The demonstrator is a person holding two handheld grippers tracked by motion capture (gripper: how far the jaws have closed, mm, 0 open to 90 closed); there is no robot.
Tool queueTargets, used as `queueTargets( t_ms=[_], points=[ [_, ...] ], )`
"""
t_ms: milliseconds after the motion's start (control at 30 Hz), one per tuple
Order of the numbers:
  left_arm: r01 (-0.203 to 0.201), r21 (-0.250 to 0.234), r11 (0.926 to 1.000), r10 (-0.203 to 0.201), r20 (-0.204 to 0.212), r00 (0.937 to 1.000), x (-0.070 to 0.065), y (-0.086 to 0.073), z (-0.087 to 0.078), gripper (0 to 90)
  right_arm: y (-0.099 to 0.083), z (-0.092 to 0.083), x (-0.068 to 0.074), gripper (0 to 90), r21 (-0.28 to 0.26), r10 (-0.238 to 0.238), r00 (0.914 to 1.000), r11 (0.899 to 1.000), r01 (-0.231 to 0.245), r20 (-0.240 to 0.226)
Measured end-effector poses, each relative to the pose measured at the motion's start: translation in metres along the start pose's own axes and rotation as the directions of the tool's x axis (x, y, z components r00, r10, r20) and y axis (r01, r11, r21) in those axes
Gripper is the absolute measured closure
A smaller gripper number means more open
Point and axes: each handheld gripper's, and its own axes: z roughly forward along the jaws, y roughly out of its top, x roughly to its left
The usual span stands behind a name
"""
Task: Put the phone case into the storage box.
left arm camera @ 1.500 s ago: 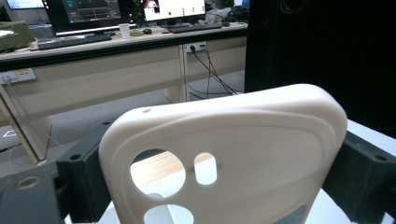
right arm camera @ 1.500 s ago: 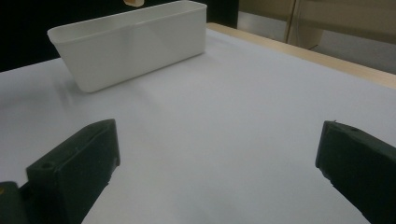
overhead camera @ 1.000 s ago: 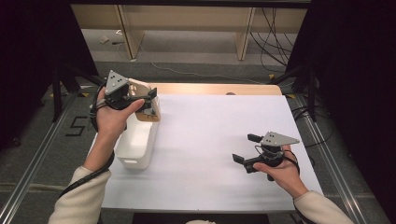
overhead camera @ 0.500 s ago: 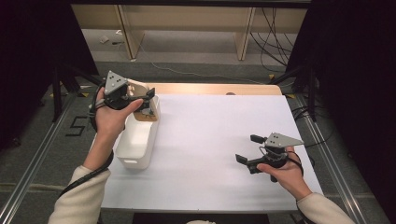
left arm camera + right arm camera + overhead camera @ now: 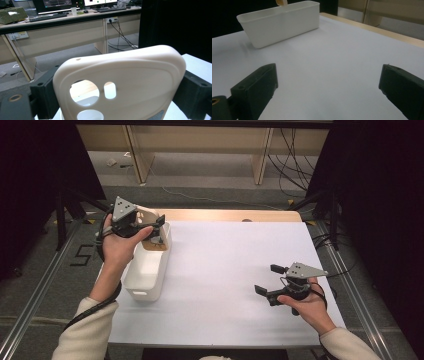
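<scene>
Cream phone case (image 5: 125, 82), white bin (image 5: 145, 270), black grippers, white table sheet (image 5: 225, 270), cream sleeves

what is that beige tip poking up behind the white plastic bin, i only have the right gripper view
Observer: A cream plastic phone case with camera cutouts, clamped across its width by the left gripper.
Operator: is it inside the bin yet
Observer: The high view shows it held above the far end of the white plastic bin; I can't tell whether it touches.
Operator: anything in the bin already
Observer: At its far end, under the case, lies something brownish; too small to identify.
Operator: and my gripper
Observer: The right gripper is open and holds nothing over the white table cover.
</scene>
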Motion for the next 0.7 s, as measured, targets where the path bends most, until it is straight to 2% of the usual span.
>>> queueTargets(
  t_ms=[700],
  points=[
    [-0.008,0.023,0.9997,0.009,-0.037,0.9993,0.0096,-0.0055,0.0038,9.8,-0.0006,0.0009,-0.0008,3.3,-0.004,0.015,0.9999,1.000,-0.015,0.002]
  ],
)
